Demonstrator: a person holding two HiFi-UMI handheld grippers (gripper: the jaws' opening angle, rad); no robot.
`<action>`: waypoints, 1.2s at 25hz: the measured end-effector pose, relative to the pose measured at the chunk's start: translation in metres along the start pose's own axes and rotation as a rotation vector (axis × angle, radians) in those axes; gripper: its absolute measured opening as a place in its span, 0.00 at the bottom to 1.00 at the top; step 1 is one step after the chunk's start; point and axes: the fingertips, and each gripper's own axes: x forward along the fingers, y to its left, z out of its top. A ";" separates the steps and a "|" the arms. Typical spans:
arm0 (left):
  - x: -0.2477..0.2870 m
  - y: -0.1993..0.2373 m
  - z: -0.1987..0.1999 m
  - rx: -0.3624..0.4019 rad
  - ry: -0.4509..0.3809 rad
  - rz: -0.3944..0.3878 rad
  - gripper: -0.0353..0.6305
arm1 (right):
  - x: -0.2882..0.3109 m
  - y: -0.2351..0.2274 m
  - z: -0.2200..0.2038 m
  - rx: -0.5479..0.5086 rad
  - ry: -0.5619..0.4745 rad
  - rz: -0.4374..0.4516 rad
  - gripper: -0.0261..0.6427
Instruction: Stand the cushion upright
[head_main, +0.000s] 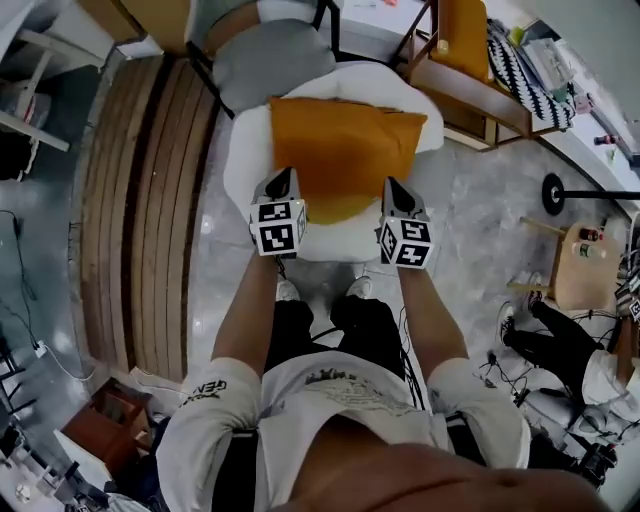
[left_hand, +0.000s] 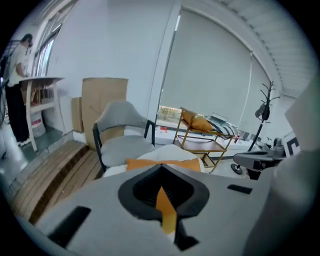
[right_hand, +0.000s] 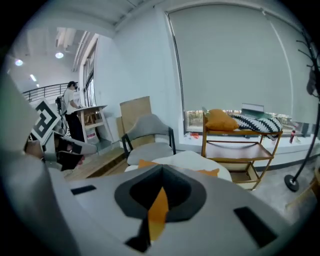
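Observation:
An orange cushion (head_main: 345, 145) rests on a white padded seat (head_main: 245, 160) in front of me. My left gripper (head_main: 283, 182) holds the cushion's near edge at its left corner. My right gripper (head_main: 393, 190) holds the same edge at its right corner. In the left gripper view a fold of orange fabric is pinched between the shut jaws of the left gripper (left_hand: 165, 202), and the cushion (left_hand: 150, 164) shows beyond it. The right gripper (right_hand: 158, 202) likewise pinches orange fabric, with a cushion (right_hand: 146, 163) corner showing past it. How far the cushion tilts I cannot tell.
A grey chair (head_main: 270, 60) stands just behind the white seat. A wooden cart (head_main: 470, 85) with another orange cushion and a striped pillow is at the back right. A slatted wooden platform (head_main: 140, 200) runs along the left. A seated person (head_main: 560, 350) and a small wooden table (head_main: 585, 265) are at the right.

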 end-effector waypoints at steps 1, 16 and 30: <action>-0.014 -0.010 0.014 0.032 -0.021 -0.002 0.08 | -0.012 0.010 0.013 -0.002 -0.021 -0.002 0.08; -0.227 -0.101 0.236 0.113 -0.410 -0.066 0.08 | -0.209 0.062 0.272 -0.034 -0.481 -0.042 0.08; -0.313 -0.127 0.268 0.159 -0.547 -0.065 0.08 | -0.292 0.102 0.321 -0.082 -0.642 -0.017 0.08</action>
